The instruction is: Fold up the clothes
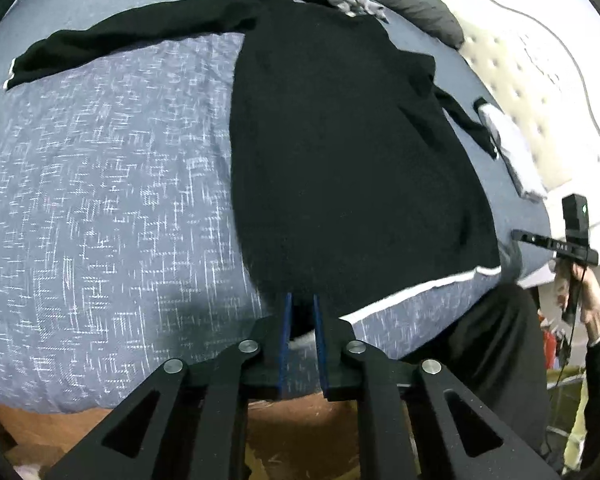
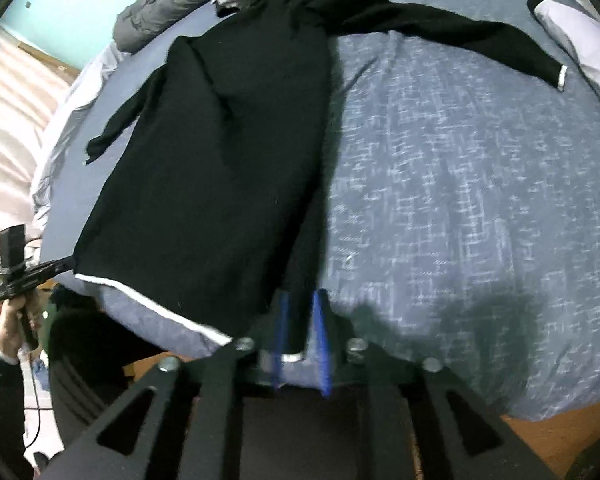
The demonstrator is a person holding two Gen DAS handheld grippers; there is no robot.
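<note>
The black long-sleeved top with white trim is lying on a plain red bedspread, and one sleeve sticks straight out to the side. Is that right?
Not quite. The black long-sleeved top with white trim lies on a blue-grey bedspread with a white crosshatch pattern, not a plain red one. The left wrist view shows it clearly. The rest is right: one sleeve sticks straight out to the side.

Both views are evenly but softly lit, with no glare on the bedspread (image 1: 100, 168). Strong fisheye bending is seen: the bed bulges like a dome and the corners are cut off by a dark round rim. Motion blur smears the white flecks of the bedspread, most heavily towards the right edge in the right wrist view. The black garment (image 1: 340, 152) is rendered almost without detail, its folds barely readable. A soft dark shadow (image 2: 480, 320) is cast on the bedspread near the bed's near edge. The pale headboard (image 1: 520, 92) looks washed out.
</note>
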